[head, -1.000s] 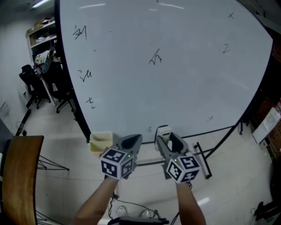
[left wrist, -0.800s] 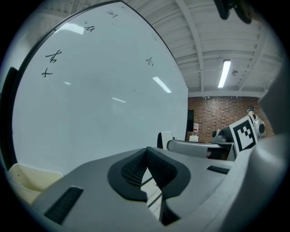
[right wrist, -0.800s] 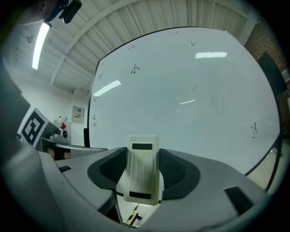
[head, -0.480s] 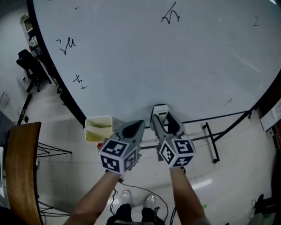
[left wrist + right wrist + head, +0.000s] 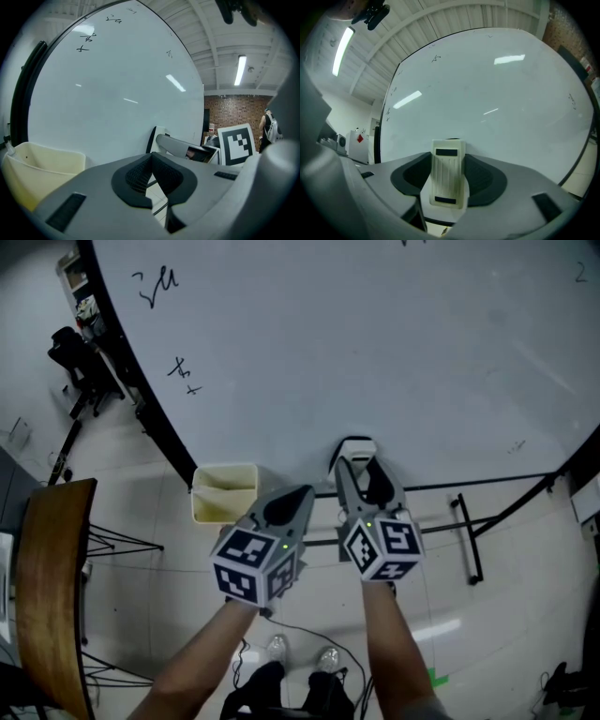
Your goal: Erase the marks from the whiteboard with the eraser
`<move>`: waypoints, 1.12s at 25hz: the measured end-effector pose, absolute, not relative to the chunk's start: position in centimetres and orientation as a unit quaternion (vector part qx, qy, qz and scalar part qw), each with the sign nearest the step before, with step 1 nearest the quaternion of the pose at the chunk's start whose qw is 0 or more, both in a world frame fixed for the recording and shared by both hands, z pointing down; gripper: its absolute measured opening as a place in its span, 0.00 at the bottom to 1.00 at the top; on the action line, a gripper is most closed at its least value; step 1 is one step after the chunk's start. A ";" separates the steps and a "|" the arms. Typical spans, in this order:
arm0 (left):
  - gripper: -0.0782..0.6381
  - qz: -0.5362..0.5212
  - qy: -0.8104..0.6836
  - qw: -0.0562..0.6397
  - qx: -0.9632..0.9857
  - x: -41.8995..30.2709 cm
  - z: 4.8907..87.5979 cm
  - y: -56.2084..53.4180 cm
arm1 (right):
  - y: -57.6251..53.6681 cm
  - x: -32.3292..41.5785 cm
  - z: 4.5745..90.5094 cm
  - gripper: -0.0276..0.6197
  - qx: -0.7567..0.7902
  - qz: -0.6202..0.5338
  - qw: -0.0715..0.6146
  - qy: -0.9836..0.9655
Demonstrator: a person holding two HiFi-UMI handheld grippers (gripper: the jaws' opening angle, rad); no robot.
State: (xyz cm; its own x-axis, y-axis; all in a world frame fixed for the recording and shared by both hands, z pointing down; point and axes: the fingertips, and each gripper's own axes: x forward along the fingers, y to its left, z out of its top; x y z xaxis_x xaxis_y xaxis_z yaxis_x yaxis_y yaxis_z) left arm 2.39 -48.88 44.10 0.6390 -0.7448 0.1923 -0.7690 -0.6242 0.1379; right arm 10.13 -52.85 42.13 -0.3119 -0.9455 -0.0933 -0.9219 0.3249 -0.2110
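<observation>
The big whiteboard [image 5: 375,343] fills the top of the head view. It bears black scribbles at the upper left [image 5: 155,282] and left [image 5: 183,373], and a faint mark at the right [image 5: 516,446]. My right gripper [image 5: 361,460] is shut on the white eraser [image 5: 356,448], which sits at the board's bottom edge. In the right gripper view the eraser [image 5: 447,178] stands upright between the jaws, facing the board [image 5: 497,103]. My left gripper [image 5: 292,501] is beside it on the left, shut on nothing, its pads [image 5: 140,176] meeting at the tip.
A cream bin [image 5: 225,491] hangs at the board's lower left corner. The board's black stand legs [image 5: 469,540] spread over the floor at the right. A wooden tabletop [image 5: 47,587] lies at the left, with office chairs [image 5: 80,367] beyond it. The person's shoes [image 5: 300,657] show below.
The board has slid upward in the head view, so the upper marks have left the frame. Both grippers stay side by side at its bottom edge, the eraser still held.
</observation>
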 end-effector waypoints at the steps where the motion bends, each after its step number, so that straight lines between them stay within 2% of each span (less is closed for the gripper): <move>1: 0.11 0.060 -0.421 0.104 0.899 2.4 44.3 -48.8 | -52.8 10.2 42.2 0.40 -0.579 -0.056 0.099 0.807; 9: 0.11 0.075 -0.412 0.107 0.902 3.6 45.7 -48.7 | -53.2 14.6 45.1 0.40 -0.586 -0.098 0.123 0.795; 16: 0.11 0.082 -0.404 0.108 0.905 4.2 46.5 -48.5 | -53.9 21.2 49.7 0.40 -0.638 -0.153 0.132 0.743; 22: 0.11 0.081 -0.406 0.108 0.904 3.9 46.4 -48.1 | -53.8 20.9 49.6 0.39 -0.652 -0.178 0.150 0.722; 28: 0.11 0.075 -0.413 0.107 0.901 2.4 45.6 -47.9 | -53.9 16.7 47.1 0.39 -0.627 -0.183 0.172 0.737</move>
